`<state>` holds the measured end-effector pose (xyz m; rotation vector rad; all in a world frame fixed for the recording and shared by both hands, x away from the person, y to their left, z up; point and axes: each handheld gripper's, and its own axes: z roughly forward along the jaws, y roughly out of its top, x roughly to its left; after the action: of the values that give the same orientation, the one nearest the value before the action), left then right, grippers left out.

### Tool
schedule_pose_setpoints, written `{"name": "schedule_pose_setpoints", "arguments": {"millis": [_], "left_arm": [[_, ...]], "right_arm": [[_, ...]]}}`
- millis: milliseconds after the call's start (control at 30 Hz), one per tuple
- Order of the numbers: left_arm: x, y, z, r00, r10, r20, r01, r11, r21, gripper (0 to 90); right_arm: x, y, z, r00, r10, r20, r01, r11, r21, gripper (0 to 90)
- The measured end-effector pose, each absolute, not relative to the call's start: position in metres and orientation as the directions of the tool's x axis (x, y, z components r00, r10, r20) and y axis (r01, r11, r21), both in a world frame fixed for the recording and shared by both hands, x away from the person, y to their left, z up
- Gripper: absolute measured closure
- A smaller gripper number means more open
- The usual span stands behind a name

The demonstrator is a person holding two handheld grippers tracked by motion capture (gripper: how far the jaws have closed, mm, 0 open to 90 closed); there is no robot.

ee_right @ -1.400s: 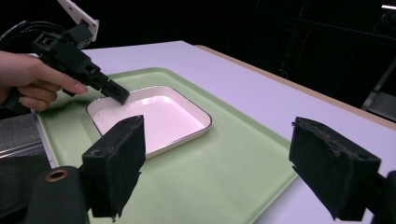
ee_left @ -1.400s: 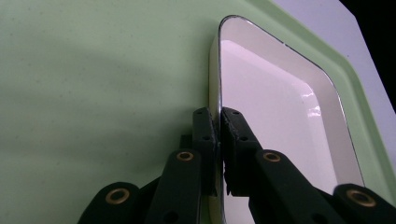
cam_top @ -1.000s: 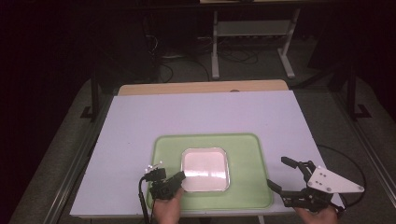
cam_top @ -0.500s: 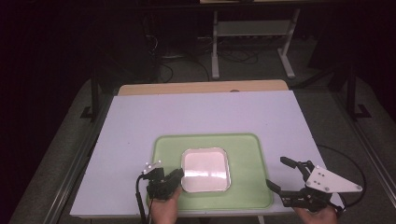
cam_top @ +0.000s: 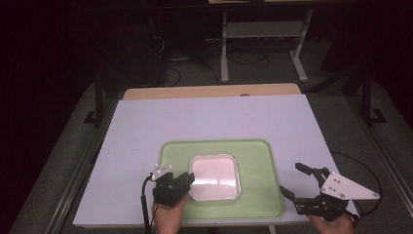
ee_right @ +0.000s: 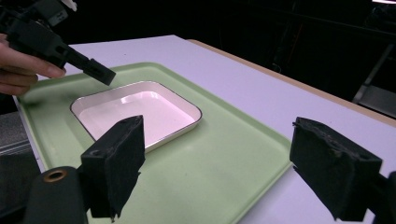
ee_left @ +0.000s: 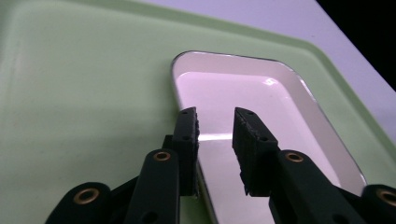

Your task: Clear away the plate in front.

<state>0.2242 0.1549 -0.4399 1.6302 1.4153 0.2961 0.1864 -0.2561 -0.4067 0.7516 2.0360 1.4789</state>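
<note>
Item 1, landmark: green tray (cam_top: 253,195), lying on the white table (cam_top: 146,126) near its front edge.

Item 2: white square dish (cam_top: 215,177), shallow, dark-rimmed, empty. It sits flat on the tray, left of the tray's centre.

Item 3: left gripper (cam_top: 184,181), at the dish's left edge, over the tray's left part. Its jaws have just been opening. In the left gripper view they stand a little apart, astride the dish's rim (ee_left: 200,169): one pad outside the rim, one over the dish's floor. The pads look clear of the rim, though the angle is steep and a light touch by the outer pad cannot be ruled out.

Item 4: right gripper (cam_top: 295,180), just off the tray's right edge, well apart from the dish. Jaws spread wide, nothing between them.

Risks, as judged:
- A jaw catching under the rim as the left gripper draws away would tip or drag the dish across the tray; cause, pads so close to the rim.
- A sideways pull instead of a lift would skid the dish, since the glossy tray likely offers little grip.
- The right gripper, moving inward low, could knock the tray's raised lip and shift tray and dish together.
</note>
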Motion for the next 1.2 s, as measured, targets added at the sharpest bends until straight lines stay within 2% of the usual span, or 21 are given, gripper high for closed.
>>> {"name": "schedule_pose_setpoints", "arguments": {"millis": [33, 467, 1200], "left_arm": [[0.222, 0.155, -0.438, 0.346, 0.868, -0.356, 0.635, 0.063, 0.77, 67.5], [0.217, 0.171, -0.426, 0.486, 0.836, -0.256, 0.538, -0.055, 0.841, 56.2], [0.213, 0.194, -0.413, 0.589, 0.797, -0.135, 0.427, -0.165, 0.889, 43.4]], "right_arm": [[0.187, -0.257, -0.408, -0.715, 0.695, -0.076, 0.145, 0.254, 0.956, 16.4], [0.189, -0.261, -0.41, -0.701, 0.71, -0.068, 0.167, 0.256, 0.952, 15.8], [0.19, -0.264, -0.411, -0.692, 0.719, -0.065, 0.179, 0.257, 0.95, 15.4]]}}
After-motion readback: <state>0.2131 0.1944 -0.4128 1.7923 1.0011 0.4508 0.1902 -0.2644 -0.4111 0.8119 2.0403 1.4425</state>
